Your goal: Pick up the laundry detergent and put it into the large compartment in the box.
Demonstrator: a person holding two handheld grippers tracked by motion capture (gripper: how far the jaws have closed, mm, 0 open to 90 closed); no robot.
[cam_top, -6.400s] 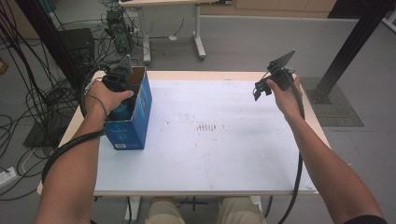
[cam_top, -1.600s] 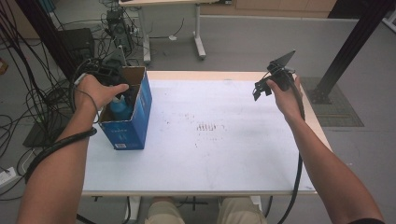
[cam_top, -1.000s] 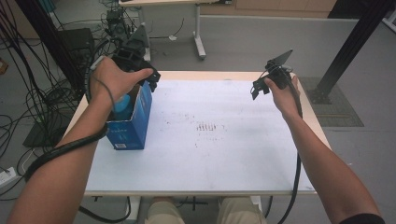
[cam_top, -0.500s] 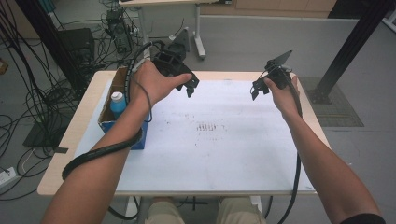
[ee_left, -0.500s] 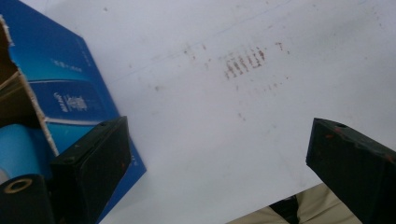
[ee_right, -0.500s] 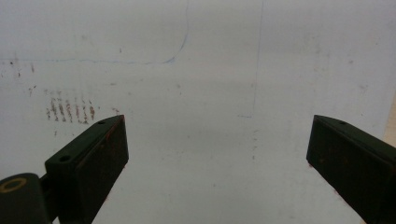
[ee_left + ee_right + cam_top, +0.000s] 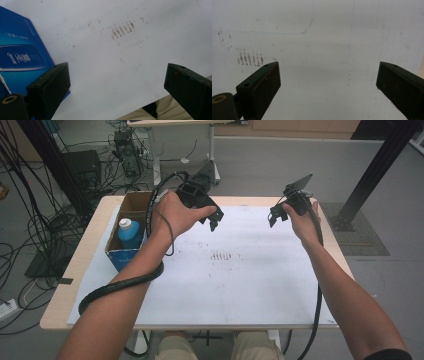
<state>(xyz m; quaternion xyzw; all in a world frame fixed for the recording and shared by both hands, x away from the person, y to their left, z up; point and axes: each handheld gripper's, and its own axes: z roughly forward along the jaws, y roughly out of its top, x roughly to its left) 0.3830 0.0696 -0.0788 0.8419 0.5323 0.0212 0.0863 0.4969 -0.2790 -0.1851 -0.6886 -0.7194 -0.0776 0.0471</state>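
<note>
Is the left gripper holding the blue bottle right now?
No, the left gripper hangs open over the white sheet, while the blue bottle stands in the box.

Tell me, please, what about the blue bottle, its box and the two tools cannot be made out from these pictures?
- Blue bottle: high view; the cardboard box walls hide everything below its shoulders.
- Box print: left gripper view; the frame's left edge cuts the blue side off, and the lettering is too small to read.
- Left tool: high view; the hand covers its body.
- Right tool: high view; too small to show the jaw pads.
</note>
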